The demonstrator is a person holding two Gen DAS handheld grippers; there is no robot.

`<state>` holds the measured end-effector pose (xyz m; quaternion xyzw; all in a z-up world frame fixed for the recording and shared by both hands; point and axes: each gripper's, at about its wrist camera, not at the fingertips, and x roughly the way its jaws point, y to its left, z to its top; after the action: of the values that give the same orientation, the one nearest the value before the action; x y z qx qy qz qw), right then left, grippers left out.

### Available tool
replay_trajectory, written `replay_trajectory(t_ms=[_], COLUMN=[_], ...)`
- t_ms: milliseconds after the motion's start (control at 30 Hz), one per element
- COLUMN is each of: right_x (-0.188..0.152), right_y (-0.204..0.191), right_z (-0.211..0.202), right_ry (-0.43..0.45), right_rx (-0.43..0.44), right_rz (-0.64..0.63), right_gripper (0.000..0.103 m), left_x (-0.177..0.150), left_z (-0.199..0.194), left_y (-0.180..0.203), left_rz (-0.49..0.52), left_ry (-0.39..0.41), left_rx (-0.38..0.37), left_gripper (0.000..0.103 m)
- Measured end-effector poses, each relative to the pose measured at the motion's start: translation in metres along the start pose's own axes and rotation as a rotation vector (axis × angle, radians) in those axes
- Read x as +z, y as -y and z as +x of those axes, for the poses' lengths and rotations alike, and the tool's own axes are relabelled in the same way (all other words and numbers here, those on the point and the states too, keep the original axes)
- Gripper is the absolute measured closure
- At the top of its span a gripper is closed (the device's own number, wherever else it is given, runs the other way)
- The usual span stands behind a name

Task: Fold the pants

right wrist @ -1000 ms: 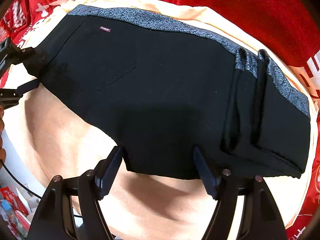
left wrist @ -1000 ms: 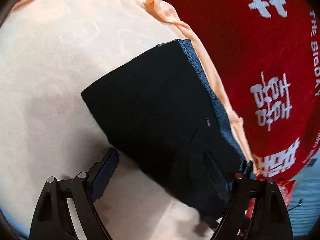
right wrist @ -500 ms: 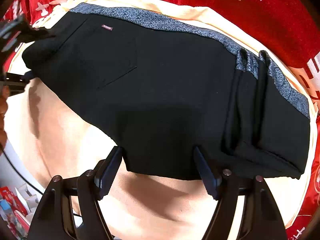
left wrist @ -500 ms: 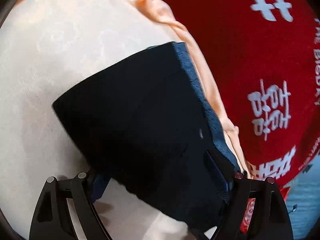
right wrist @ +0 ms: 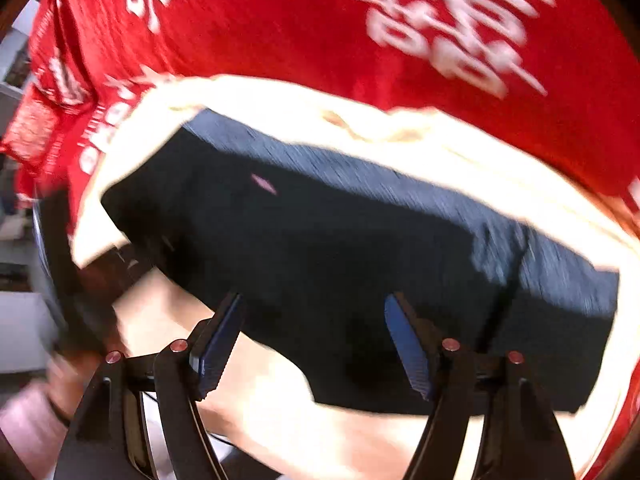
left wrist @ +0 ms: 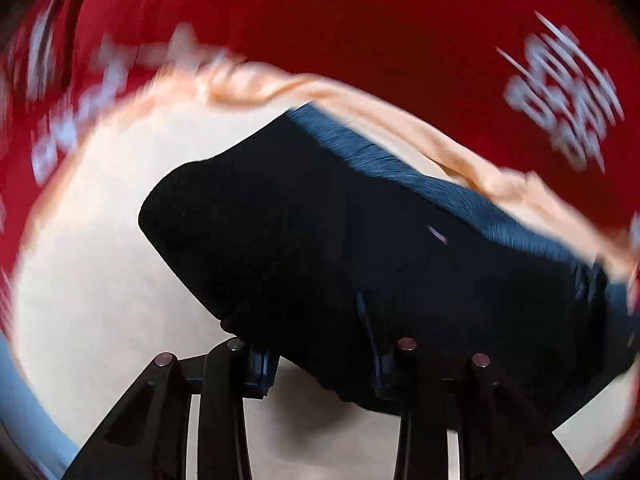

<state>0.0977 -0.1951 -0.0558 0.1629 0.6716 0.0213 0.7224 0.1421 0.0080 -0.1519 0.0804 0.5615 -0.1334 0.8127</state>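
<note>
The pants (left wrist: 320, 248) are black, with a band of mottled blue-grey pattern along their upper edge and a tiny pink label near the middle of the frame. They lie on a pale peach cloth (left wrist: 104, 280), plain and unpatterned, its rim a deeper orange-peach. Beyond it, across the top of both views, spreads a bright red cloth (right wrist: 304, 32) printed with white characters, blurred here. The fingers (right wrist: 404, 344) of both grippers are black with dark blue ridged pads and small reddish rivets.
</note>
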Motion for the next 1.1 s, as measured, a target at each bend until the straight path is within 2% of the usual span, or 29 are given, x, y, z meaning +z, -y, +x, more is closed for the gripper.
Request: replay_trajectory(t_ms=[100, 233, 333, 500, 667, 700, 733, 767, 867, 1000, 1100], right_x=[0.049, 0.106, 0.121, 0.127, 0.123, 0.122, 0.118, 0.118, 0.120, 0.116, 0.104], right_y=[-0.018, -0.066, -0.112, -0.164, -0.192, -0.194, -0.191, -0.186, -0.165, -0.128, -0.092], right_z=[0.000, 0.025, 0.049, 0.095, 0.133, 0.138, 0.141, 0.139, 0.120, 0.081, 0.042], right_ry=[-0.043, -0.196, -0.272, -0.403, -0.484, -0.498, -0.509, -0.506, -0.456, -0.367, -0.284], right_rx=[0.090, 0.191, 0.198, 0.202, 0.088, 0.062, 0.039, 0.043, 0.102, 0.198, 0.307], right_rz=[-0.049, -0.134, -0.215, -0.302, -0.382, -0.396, -0.411, -0.398, -0.339, -0.250, -0.155], right_gripper=[0.023, 0.021, 0.021, 0.021, 0.022, 0.027, 0.056, 0.077, 0.085, 0.087, 0.090], left_x=[-0.008, -0.015, -0.018, -0.017, -0.018, -0.019, -0.018, -0.018, -0.020, -0.016, -0.010], left_z=[-0.006, -0.007, -0.006, -0.007, -0.011, -0.012, -0.012, -0.012, -0.021, -0.046, -0.064], left_y=[0.019, 0.030, 0.032, 0.039, 0.047, 0.047, 0.048, 0.049, 0.058, 0.084, 0.098], left_rz=[0.122, 0.197, 0.223, 0.265, 0.288, 0.290, 0.291, 0.291, 0.329, 0.367, 0.360], left_ry=[0.055, 0.088, 0.098, 0.119, 0.136, 0.137, 0.132, 0.119, 0.144, 0.176, 0.179], left_rx=[0.066, 0.113, 0.132, 0.164, 0.181, 0.180, 0.175, 0.169, 0.161, 0.123, 0.081], left_gripper=[0.067, 0.067, 0.067, 0.067, 0.067, 0.067, 0.067, 0.067, 0.067, 0.066, 0.066])
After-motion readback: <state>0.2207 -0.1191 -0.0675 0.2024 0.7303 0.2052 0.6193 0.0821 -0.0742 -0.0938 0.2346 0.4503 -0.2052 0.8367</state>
